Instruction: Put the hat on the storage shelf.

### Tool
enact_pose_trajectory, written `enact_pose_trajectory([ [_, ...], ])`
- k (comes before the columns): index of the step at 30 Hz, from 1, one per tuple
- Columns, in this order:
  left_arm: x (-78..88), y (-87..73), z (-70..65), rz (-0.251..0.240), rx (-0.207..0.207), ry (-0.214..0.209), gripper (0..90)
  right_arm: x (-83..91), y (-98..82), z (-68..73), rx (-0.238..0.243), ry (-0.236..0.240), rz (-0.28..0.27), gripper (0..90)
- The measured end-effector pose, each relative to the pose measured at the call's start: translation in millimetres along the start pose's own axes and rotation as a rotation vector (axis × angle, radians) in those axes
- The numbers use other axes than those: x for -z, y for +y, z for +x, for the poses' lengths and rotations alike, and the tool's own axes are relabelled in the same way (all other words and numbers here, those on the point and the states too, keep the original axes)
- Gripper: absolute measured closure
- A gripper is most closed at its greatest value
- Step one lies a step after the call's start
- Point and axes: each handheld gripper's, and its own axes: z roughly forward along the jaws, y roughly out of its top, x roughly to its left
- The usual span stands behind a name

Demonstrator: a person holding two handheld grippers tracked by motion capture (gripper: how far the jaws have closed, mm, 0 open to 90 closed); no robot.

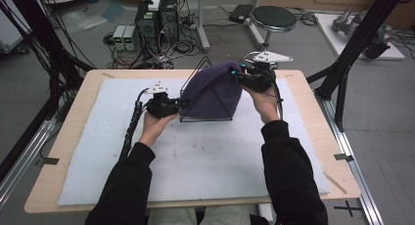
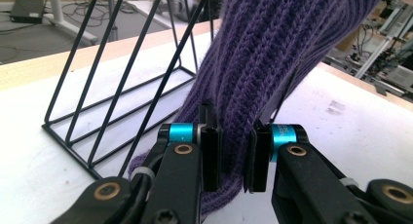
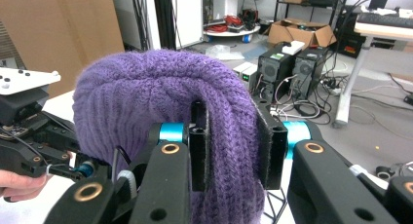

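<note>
A purple knitted hat (image 1: pixel 214 89) is draped over a black wire pyramid stand (image 1: pixel 195 115) at the middle back of the white mat. My left gripper (image 1: pixel 181 103) is at the stand's lower left corner, shut on the hat's lower edge (image 2: pixel 234 151). My right gripper (image 1: pixel 236 74) is at the hat's upper right, shut on a thick fold of the knit (image 3: pixel 229 141). In the right gripper view the left gripper (image 3: pixel 73 168) shows at the far left, low beside the hat. The stand's wires (image 2: pixel 122 87) rise to the left of the knit in the left gripper view.
A white foam mat (image 1: pixel 195 156) covers the wooden table (image 1: pixel 73 117). Behind the table are computer towers (image 1: pixel 156 19), cables and a round stool (image 1: pixel 273 17). Black frame posts (image 1: pixel 352 49) stand at the right and left.
</note>
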Motion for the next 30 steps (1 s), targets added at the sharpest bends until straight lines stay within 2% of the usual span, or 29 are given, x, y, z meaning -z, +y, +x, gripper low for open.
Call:
enact_pose_trajectory([
  [11, 1.1, -16.8, 9.4, 0.004, 0.061, 0.003, 77.6, -11.7, -13.4, 2.8, -0.004, -0.002, 0.033, 68.8],
  [15, 1.6, -20.1, 11.1, -0.005, 0.085, 0.002, 74.2, -12.9, -14.5, 3.5, -0.01, -0.002, 0.032, 61.9],
  [17, 2.5, -21.4, 12.0, -0.011, 0.1, 0.004, 68.0, -11.5, -13.7, 3.3, -0.01, -0.008, 0.024, 50.4],
  [20, 5.6, -21.5, 13.5, -0.035, 0.126, 0.018, 51.1, -6.6, -12.3, 0.4, -0.045, -0.005, 0.004, 31.6],
  [22, 8.8, -19.7, 13.2, -0.051, 0.129, 0.028, 41.8, -1.7, -11.2, -1.9, -0.052, -0.034, -0.005, 22.0],
  [25, 15.2, -14.6, 7.7, -0.074, 0.109, 0.052, 31.6, 9.1, -10.4, -5.9, -0.071, -0.057, -0.014, 16.1],
  [27, 20.9, -10.2, 3.0, -0.093, 0.093, 0.062, 28.1, 17.8, -10.5, -5.9, -0.063, -0.092, -0.029, 12.1],
  [28, 24.0, -8.0, 0.6, -0.099, 0.081, 0.069, 26.9, 24.8, -10.7, -5.2, -0.06, -0.117, -0.038, 12.1],
  [30, 30.6, -3.7, -5.3, -0.113, 0.059, 0.089, 23.6, 37.0, -11.9, -4.4, -0.059, -0.137, -0.055, 12.0],
])
